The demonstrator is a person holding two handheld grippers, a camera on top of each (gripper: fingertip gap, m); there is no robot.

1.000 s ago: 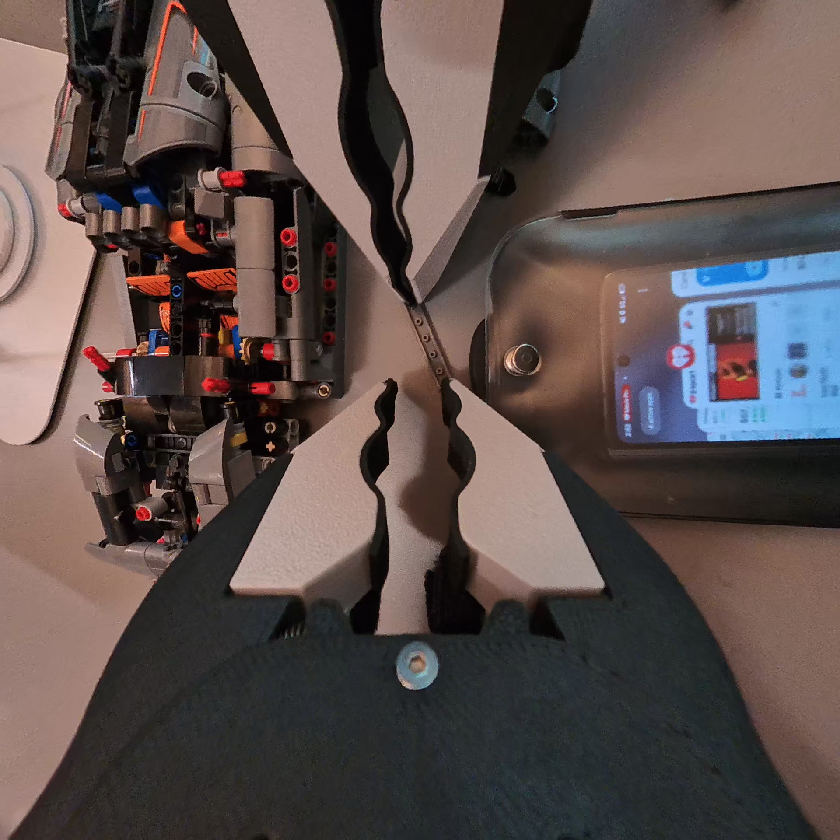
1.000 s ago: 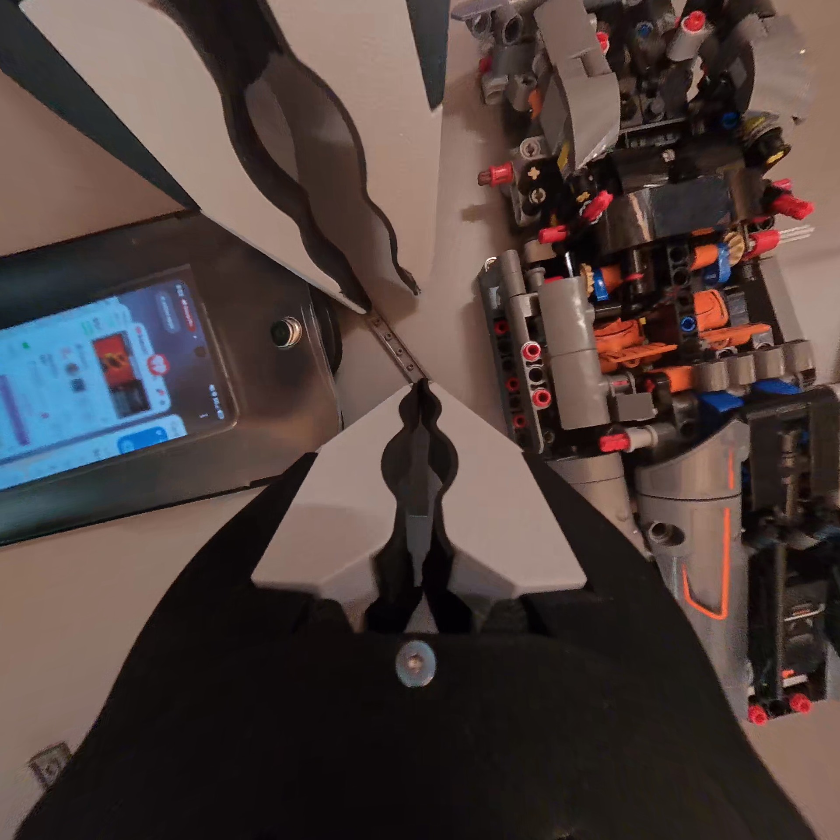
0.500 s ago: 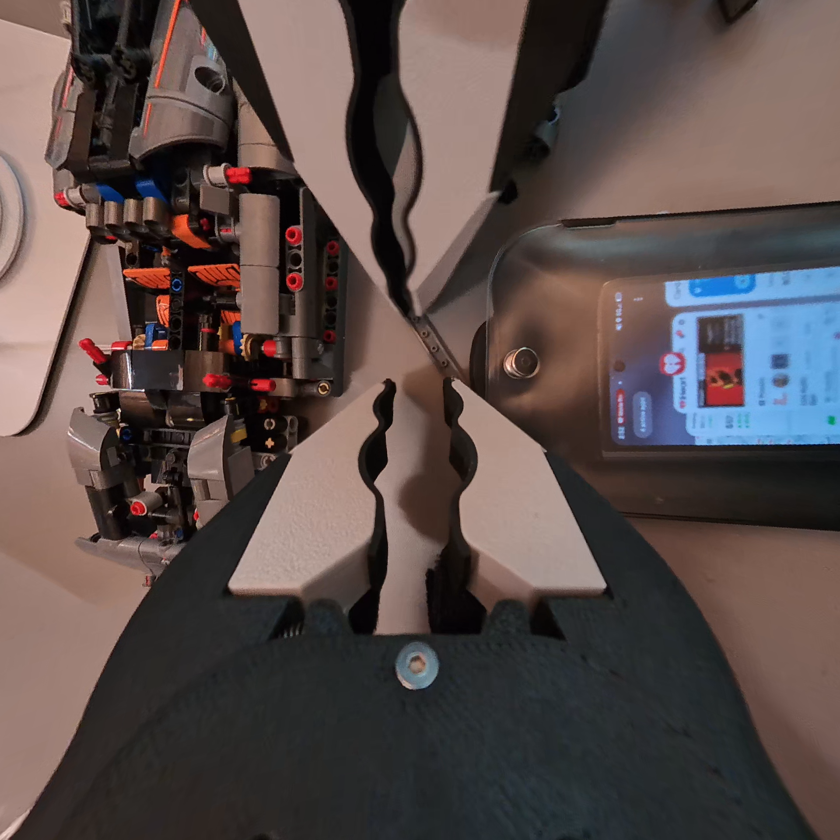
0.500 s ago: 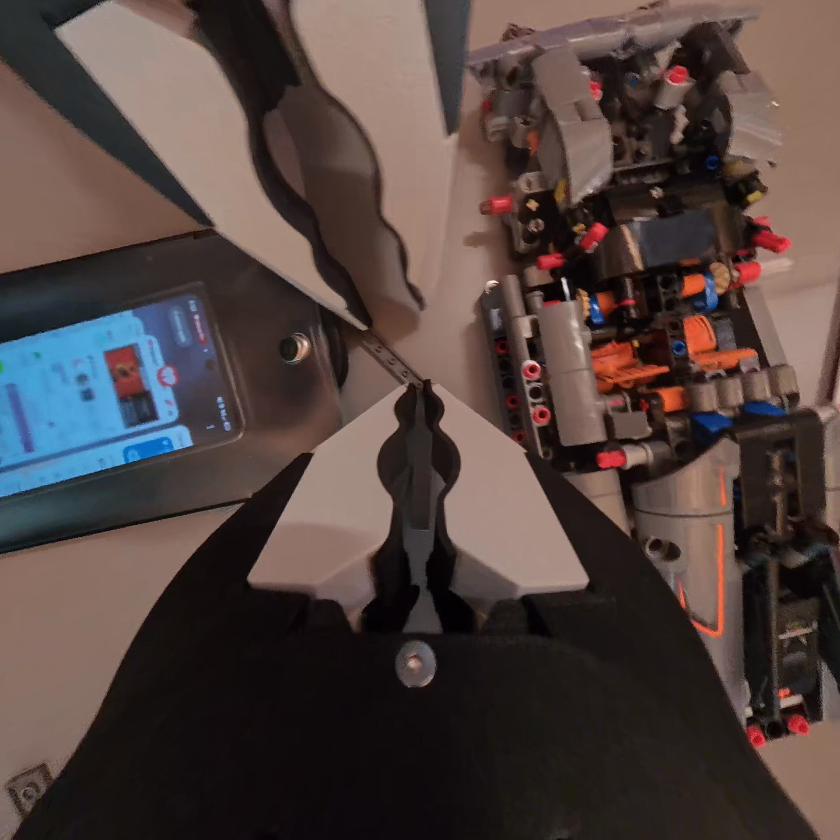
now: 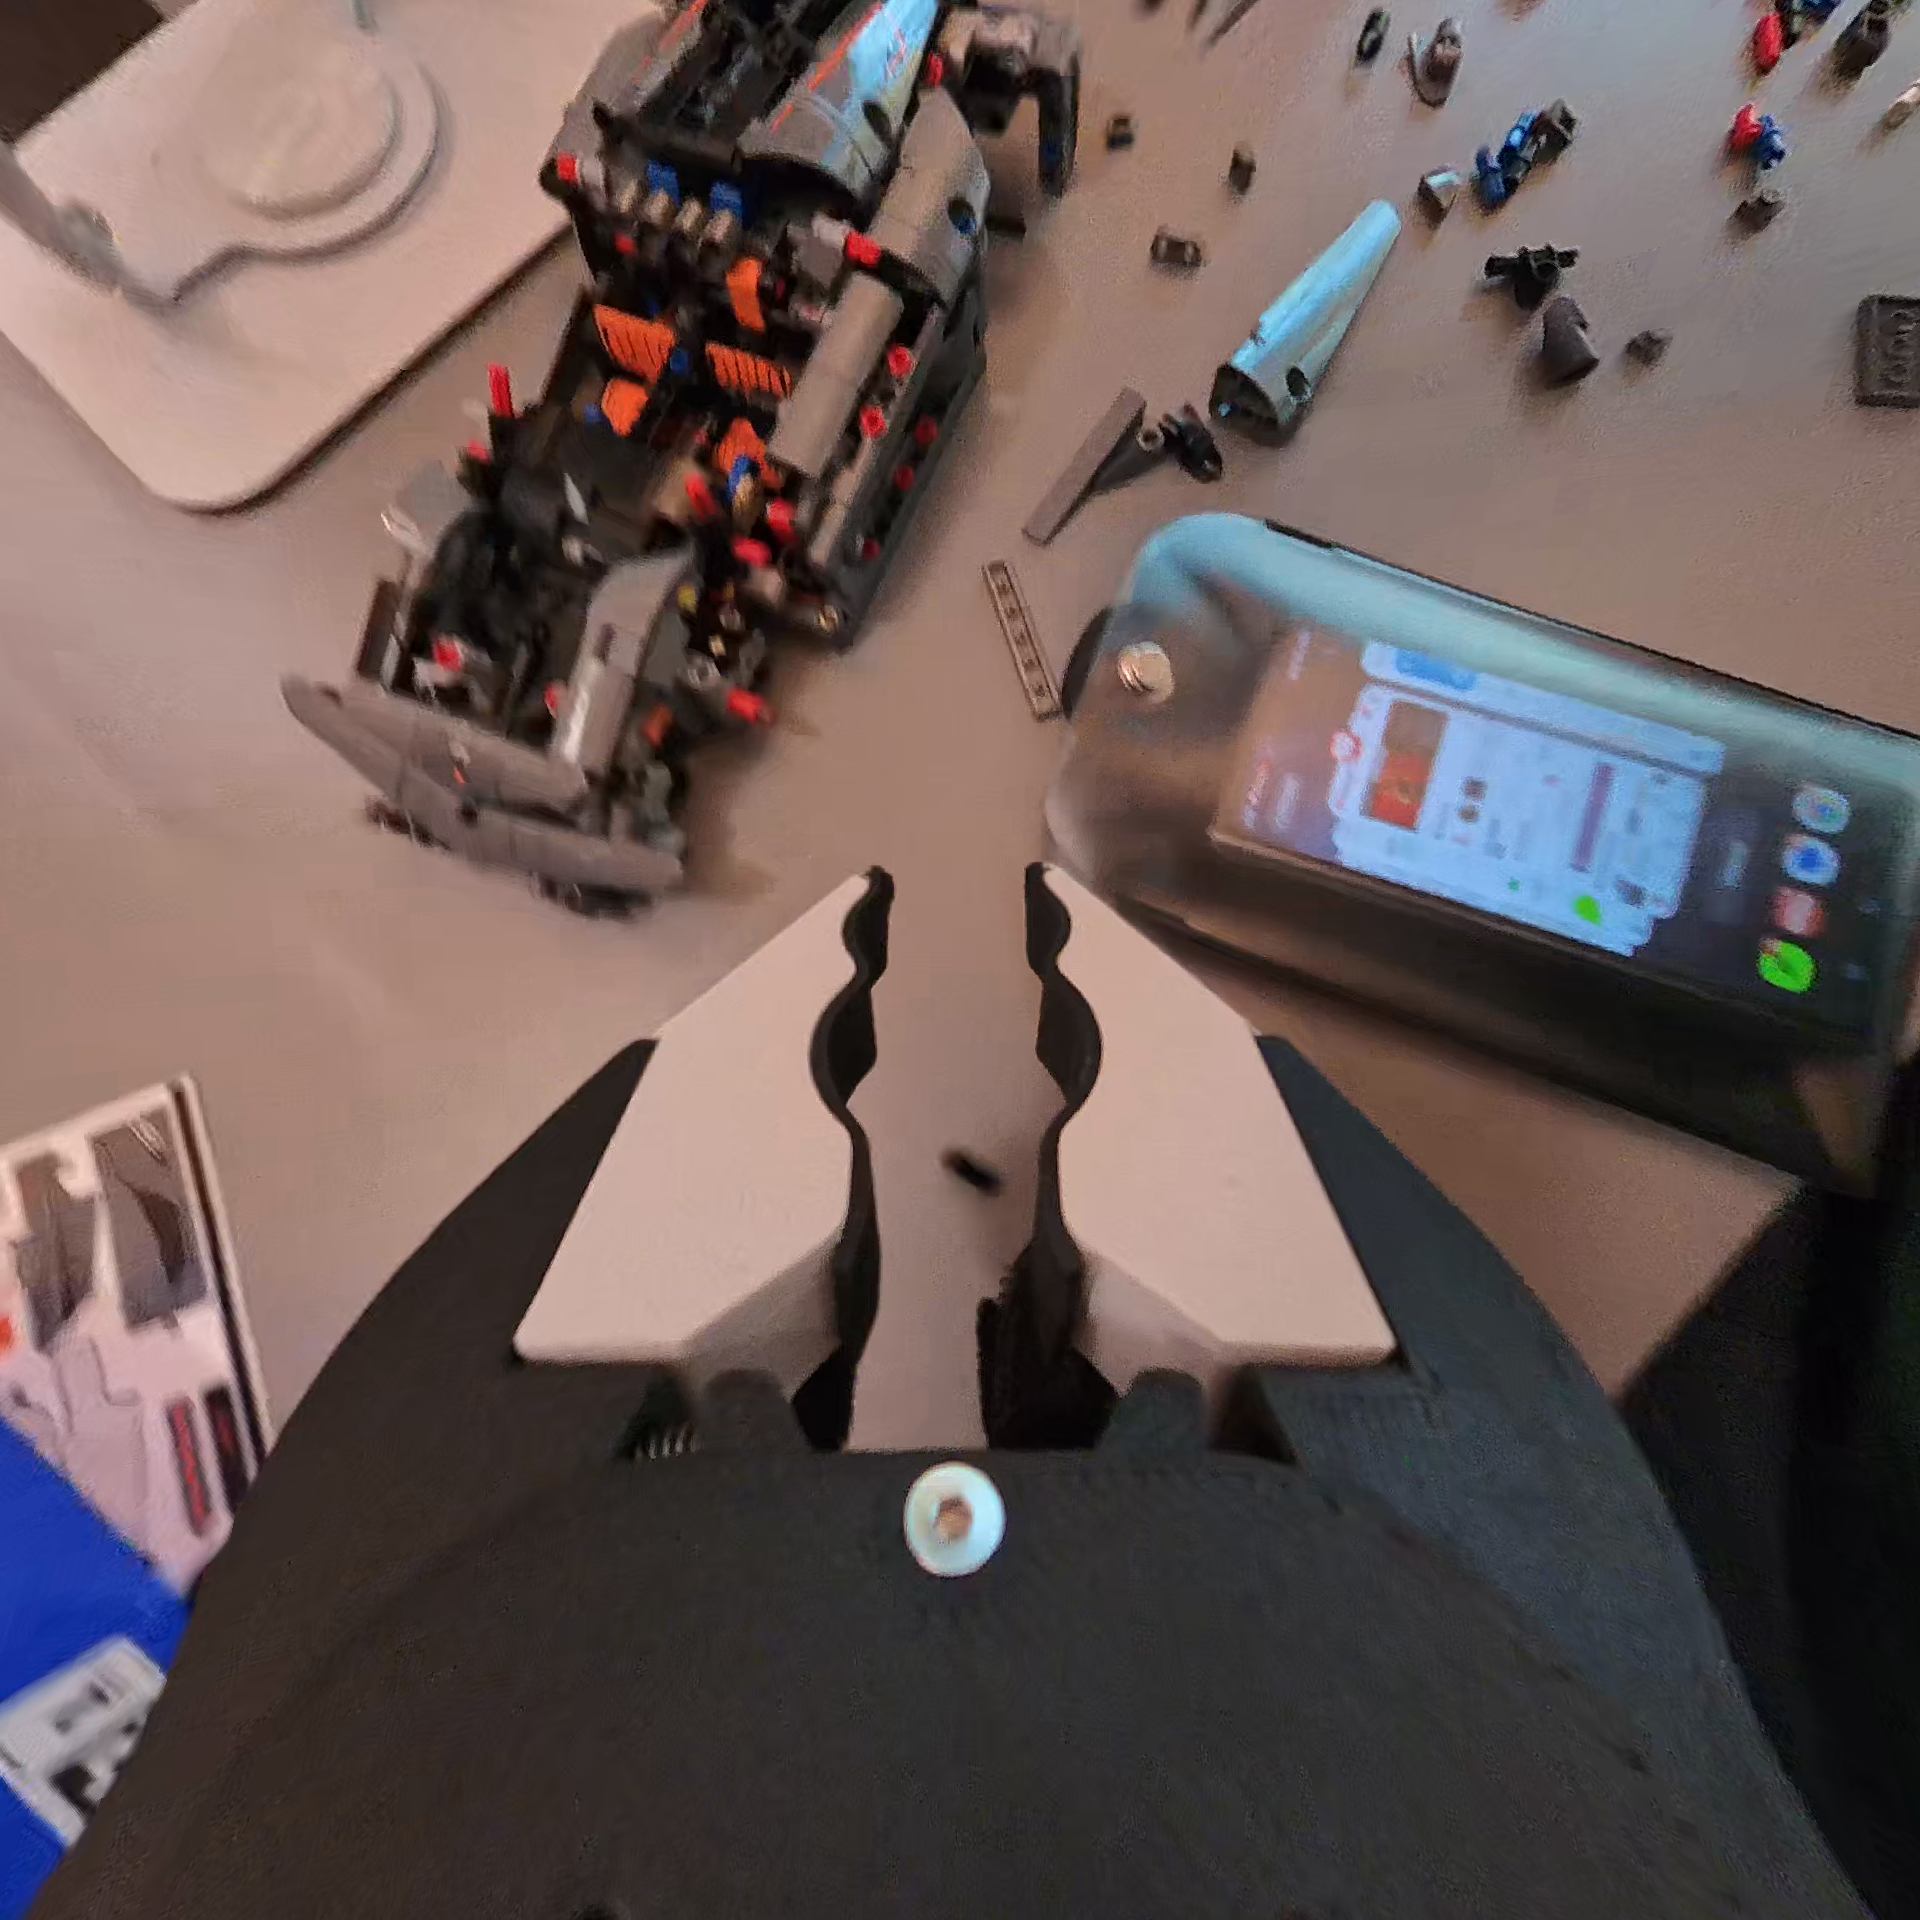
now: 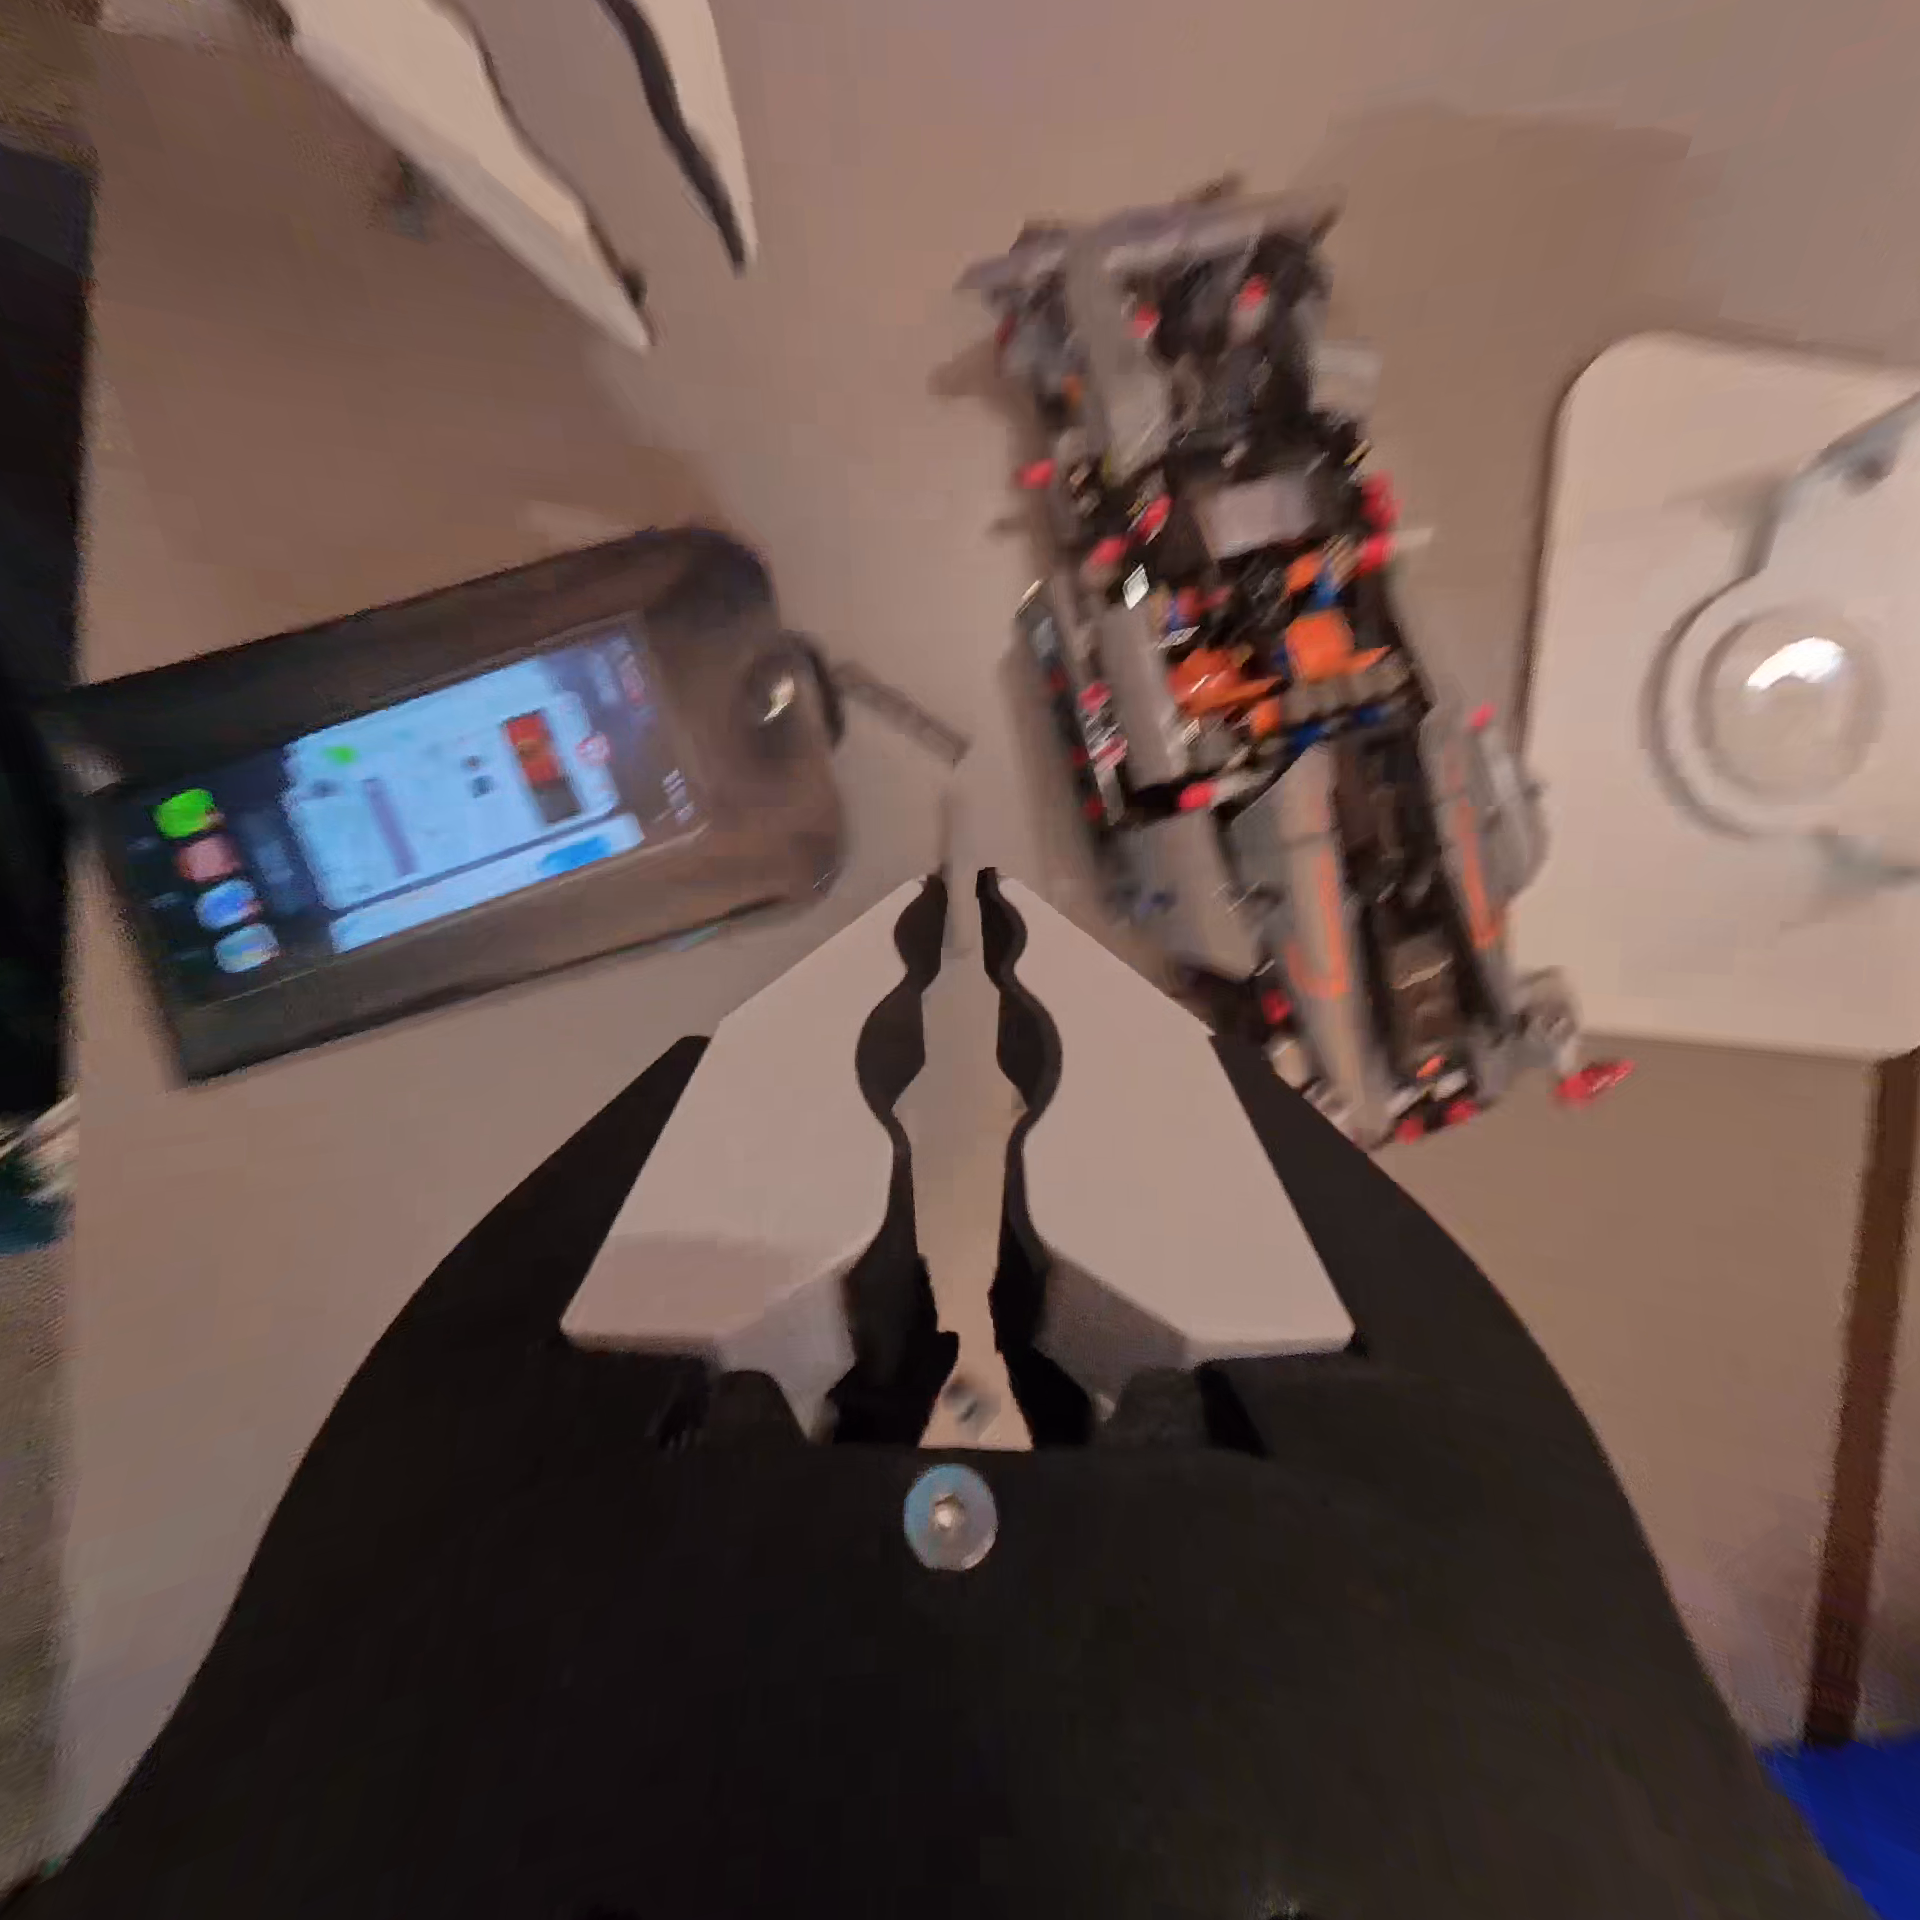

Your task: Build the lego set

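The part-built lego car, grey and black with orange and red pieces inside, lies on the beige worktop, left of centre in the left wrist view and right of centre in the blurred right wrist view. Just beside its near flank a thin dark beam with a row of holes lies flat on the worktop, between the car and a phone in a dark holder whose screen is lit. Beyond the beam rest a dark flat wedge piece and a pale grey tapered panel, and farther off small loose pieces are scattered. A white flat base with a round raised middle sits beyond the car. A printed sheet lies at the near left. The left tongs hang above the worktop, released, nothing between their fingers. The right tongs are parted by a narrow gap and grasp nothing; the left tongs show again at the top of that view.
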